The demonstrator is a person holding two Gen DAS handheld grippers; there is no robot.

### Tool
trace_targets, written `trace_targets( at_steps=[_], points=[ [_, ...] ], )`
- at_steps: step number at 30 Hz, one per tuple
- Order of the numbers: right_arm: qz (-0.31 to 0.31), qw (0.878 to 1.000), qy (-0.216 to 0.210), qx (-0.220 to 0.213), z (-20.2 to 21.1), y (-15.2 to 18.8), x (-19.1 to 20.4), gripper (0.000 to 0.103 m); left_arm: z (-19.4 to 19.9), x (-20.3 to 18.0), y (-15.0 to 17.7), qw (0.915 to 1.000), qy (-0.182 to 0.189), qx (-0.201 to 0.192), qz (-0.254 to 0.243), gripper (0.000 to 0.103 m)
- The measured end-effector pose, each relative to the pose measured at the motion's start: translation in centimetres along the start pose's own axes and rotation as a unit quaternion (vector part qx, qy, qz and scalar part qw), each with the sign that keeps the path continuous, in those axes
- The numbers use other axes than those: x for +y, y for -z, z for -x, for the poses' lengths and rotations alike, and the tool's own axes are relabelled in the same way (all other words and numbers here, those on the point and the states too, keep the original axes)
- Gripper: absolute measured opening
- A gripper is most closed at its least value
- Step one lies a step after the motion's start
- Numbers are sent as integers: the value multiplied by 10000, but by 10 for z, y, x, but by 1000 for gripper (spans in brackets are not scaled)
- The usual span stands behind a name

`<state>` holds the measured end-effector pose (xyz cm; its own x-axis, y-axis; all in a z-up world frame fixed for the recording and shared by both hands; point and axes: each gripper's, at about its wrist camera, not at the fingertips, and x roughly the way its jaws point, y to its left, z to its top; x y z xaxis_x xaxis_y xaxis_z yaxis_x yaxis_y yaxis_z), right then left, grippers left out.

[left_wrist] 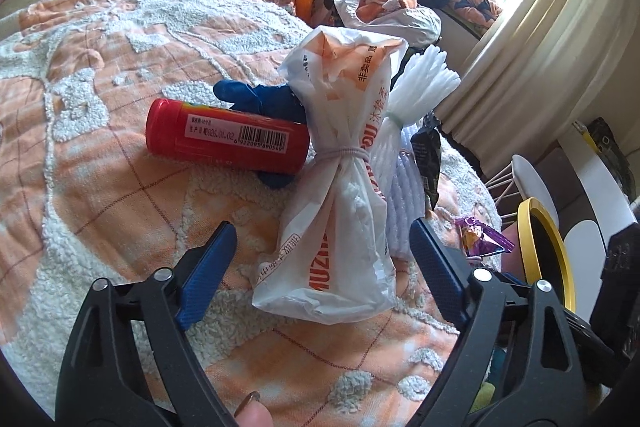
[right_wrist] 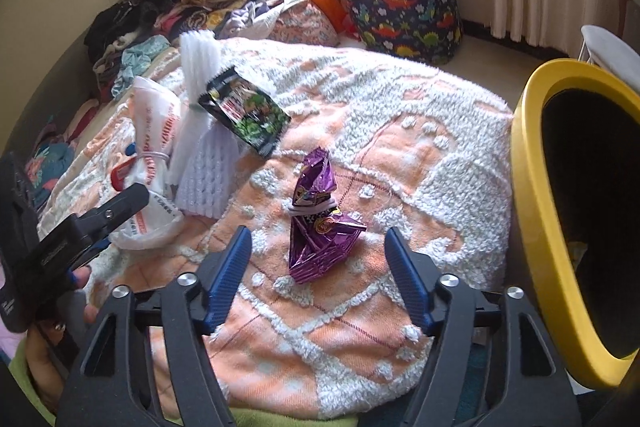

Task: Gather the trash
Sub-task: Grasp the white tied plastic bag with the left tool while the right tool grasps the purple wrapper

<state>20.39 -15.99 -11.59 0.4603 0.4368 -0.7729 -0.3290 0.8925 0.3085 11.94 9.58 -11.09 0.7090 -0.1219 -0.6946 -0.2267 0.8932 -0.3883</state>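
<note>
While the big orange and white blanket (right_wrist: 400, 131) is covering the bed, a yellow bin (right_wrist: 532, 211) is waiting by its right edge. Near the left edge a white bag (left_wrist: 340, 195) is lying beside a red can (left_wrist: 228, 135). Near the front edge a purple wrapper (right_wrist: 316, 223) is sitting. The left gripper (left_wrist: 324, 243) is hanging open around the bag, not touching. The right gripper (right_wrist: 318, 247) is hanging open around the wrapper, not squeezing it.
</note>
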Motion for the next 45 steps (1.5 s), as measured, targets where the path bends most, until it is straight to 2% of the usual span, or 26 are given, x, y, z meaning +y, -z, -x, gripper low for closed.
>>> trace_targets(
  at_steps=[2,4,8,10,23,30,45],
  points=[
    [-27,9999,-16,115,-10,0,0,54,-1,1,0,10000,-2,7,12,75],
    [-28,9998,48,199,-17,1,-1,39,-2,3,0,10000,-6,26,39,72],
    [-23,9999,3,106,-15,4,-2,35,-6,4,0,10000,10,54,52,66],
    [-45,10000,-58,48,-11,6,-4,30,-6,2,1,10000,20,61,41,64],
    [399,9984,-329,-206,15,16,8,29,-5,-9,3,9997,153,113,-169,37],
    [507,9975,-438,-240,25,19,13,29,6,-13,4,9994,290,110,-146,32],
    [538,9959,-604,-400,46,22,12,29,33,-35,5,9979,496,-110,-404,31]
  ],
)
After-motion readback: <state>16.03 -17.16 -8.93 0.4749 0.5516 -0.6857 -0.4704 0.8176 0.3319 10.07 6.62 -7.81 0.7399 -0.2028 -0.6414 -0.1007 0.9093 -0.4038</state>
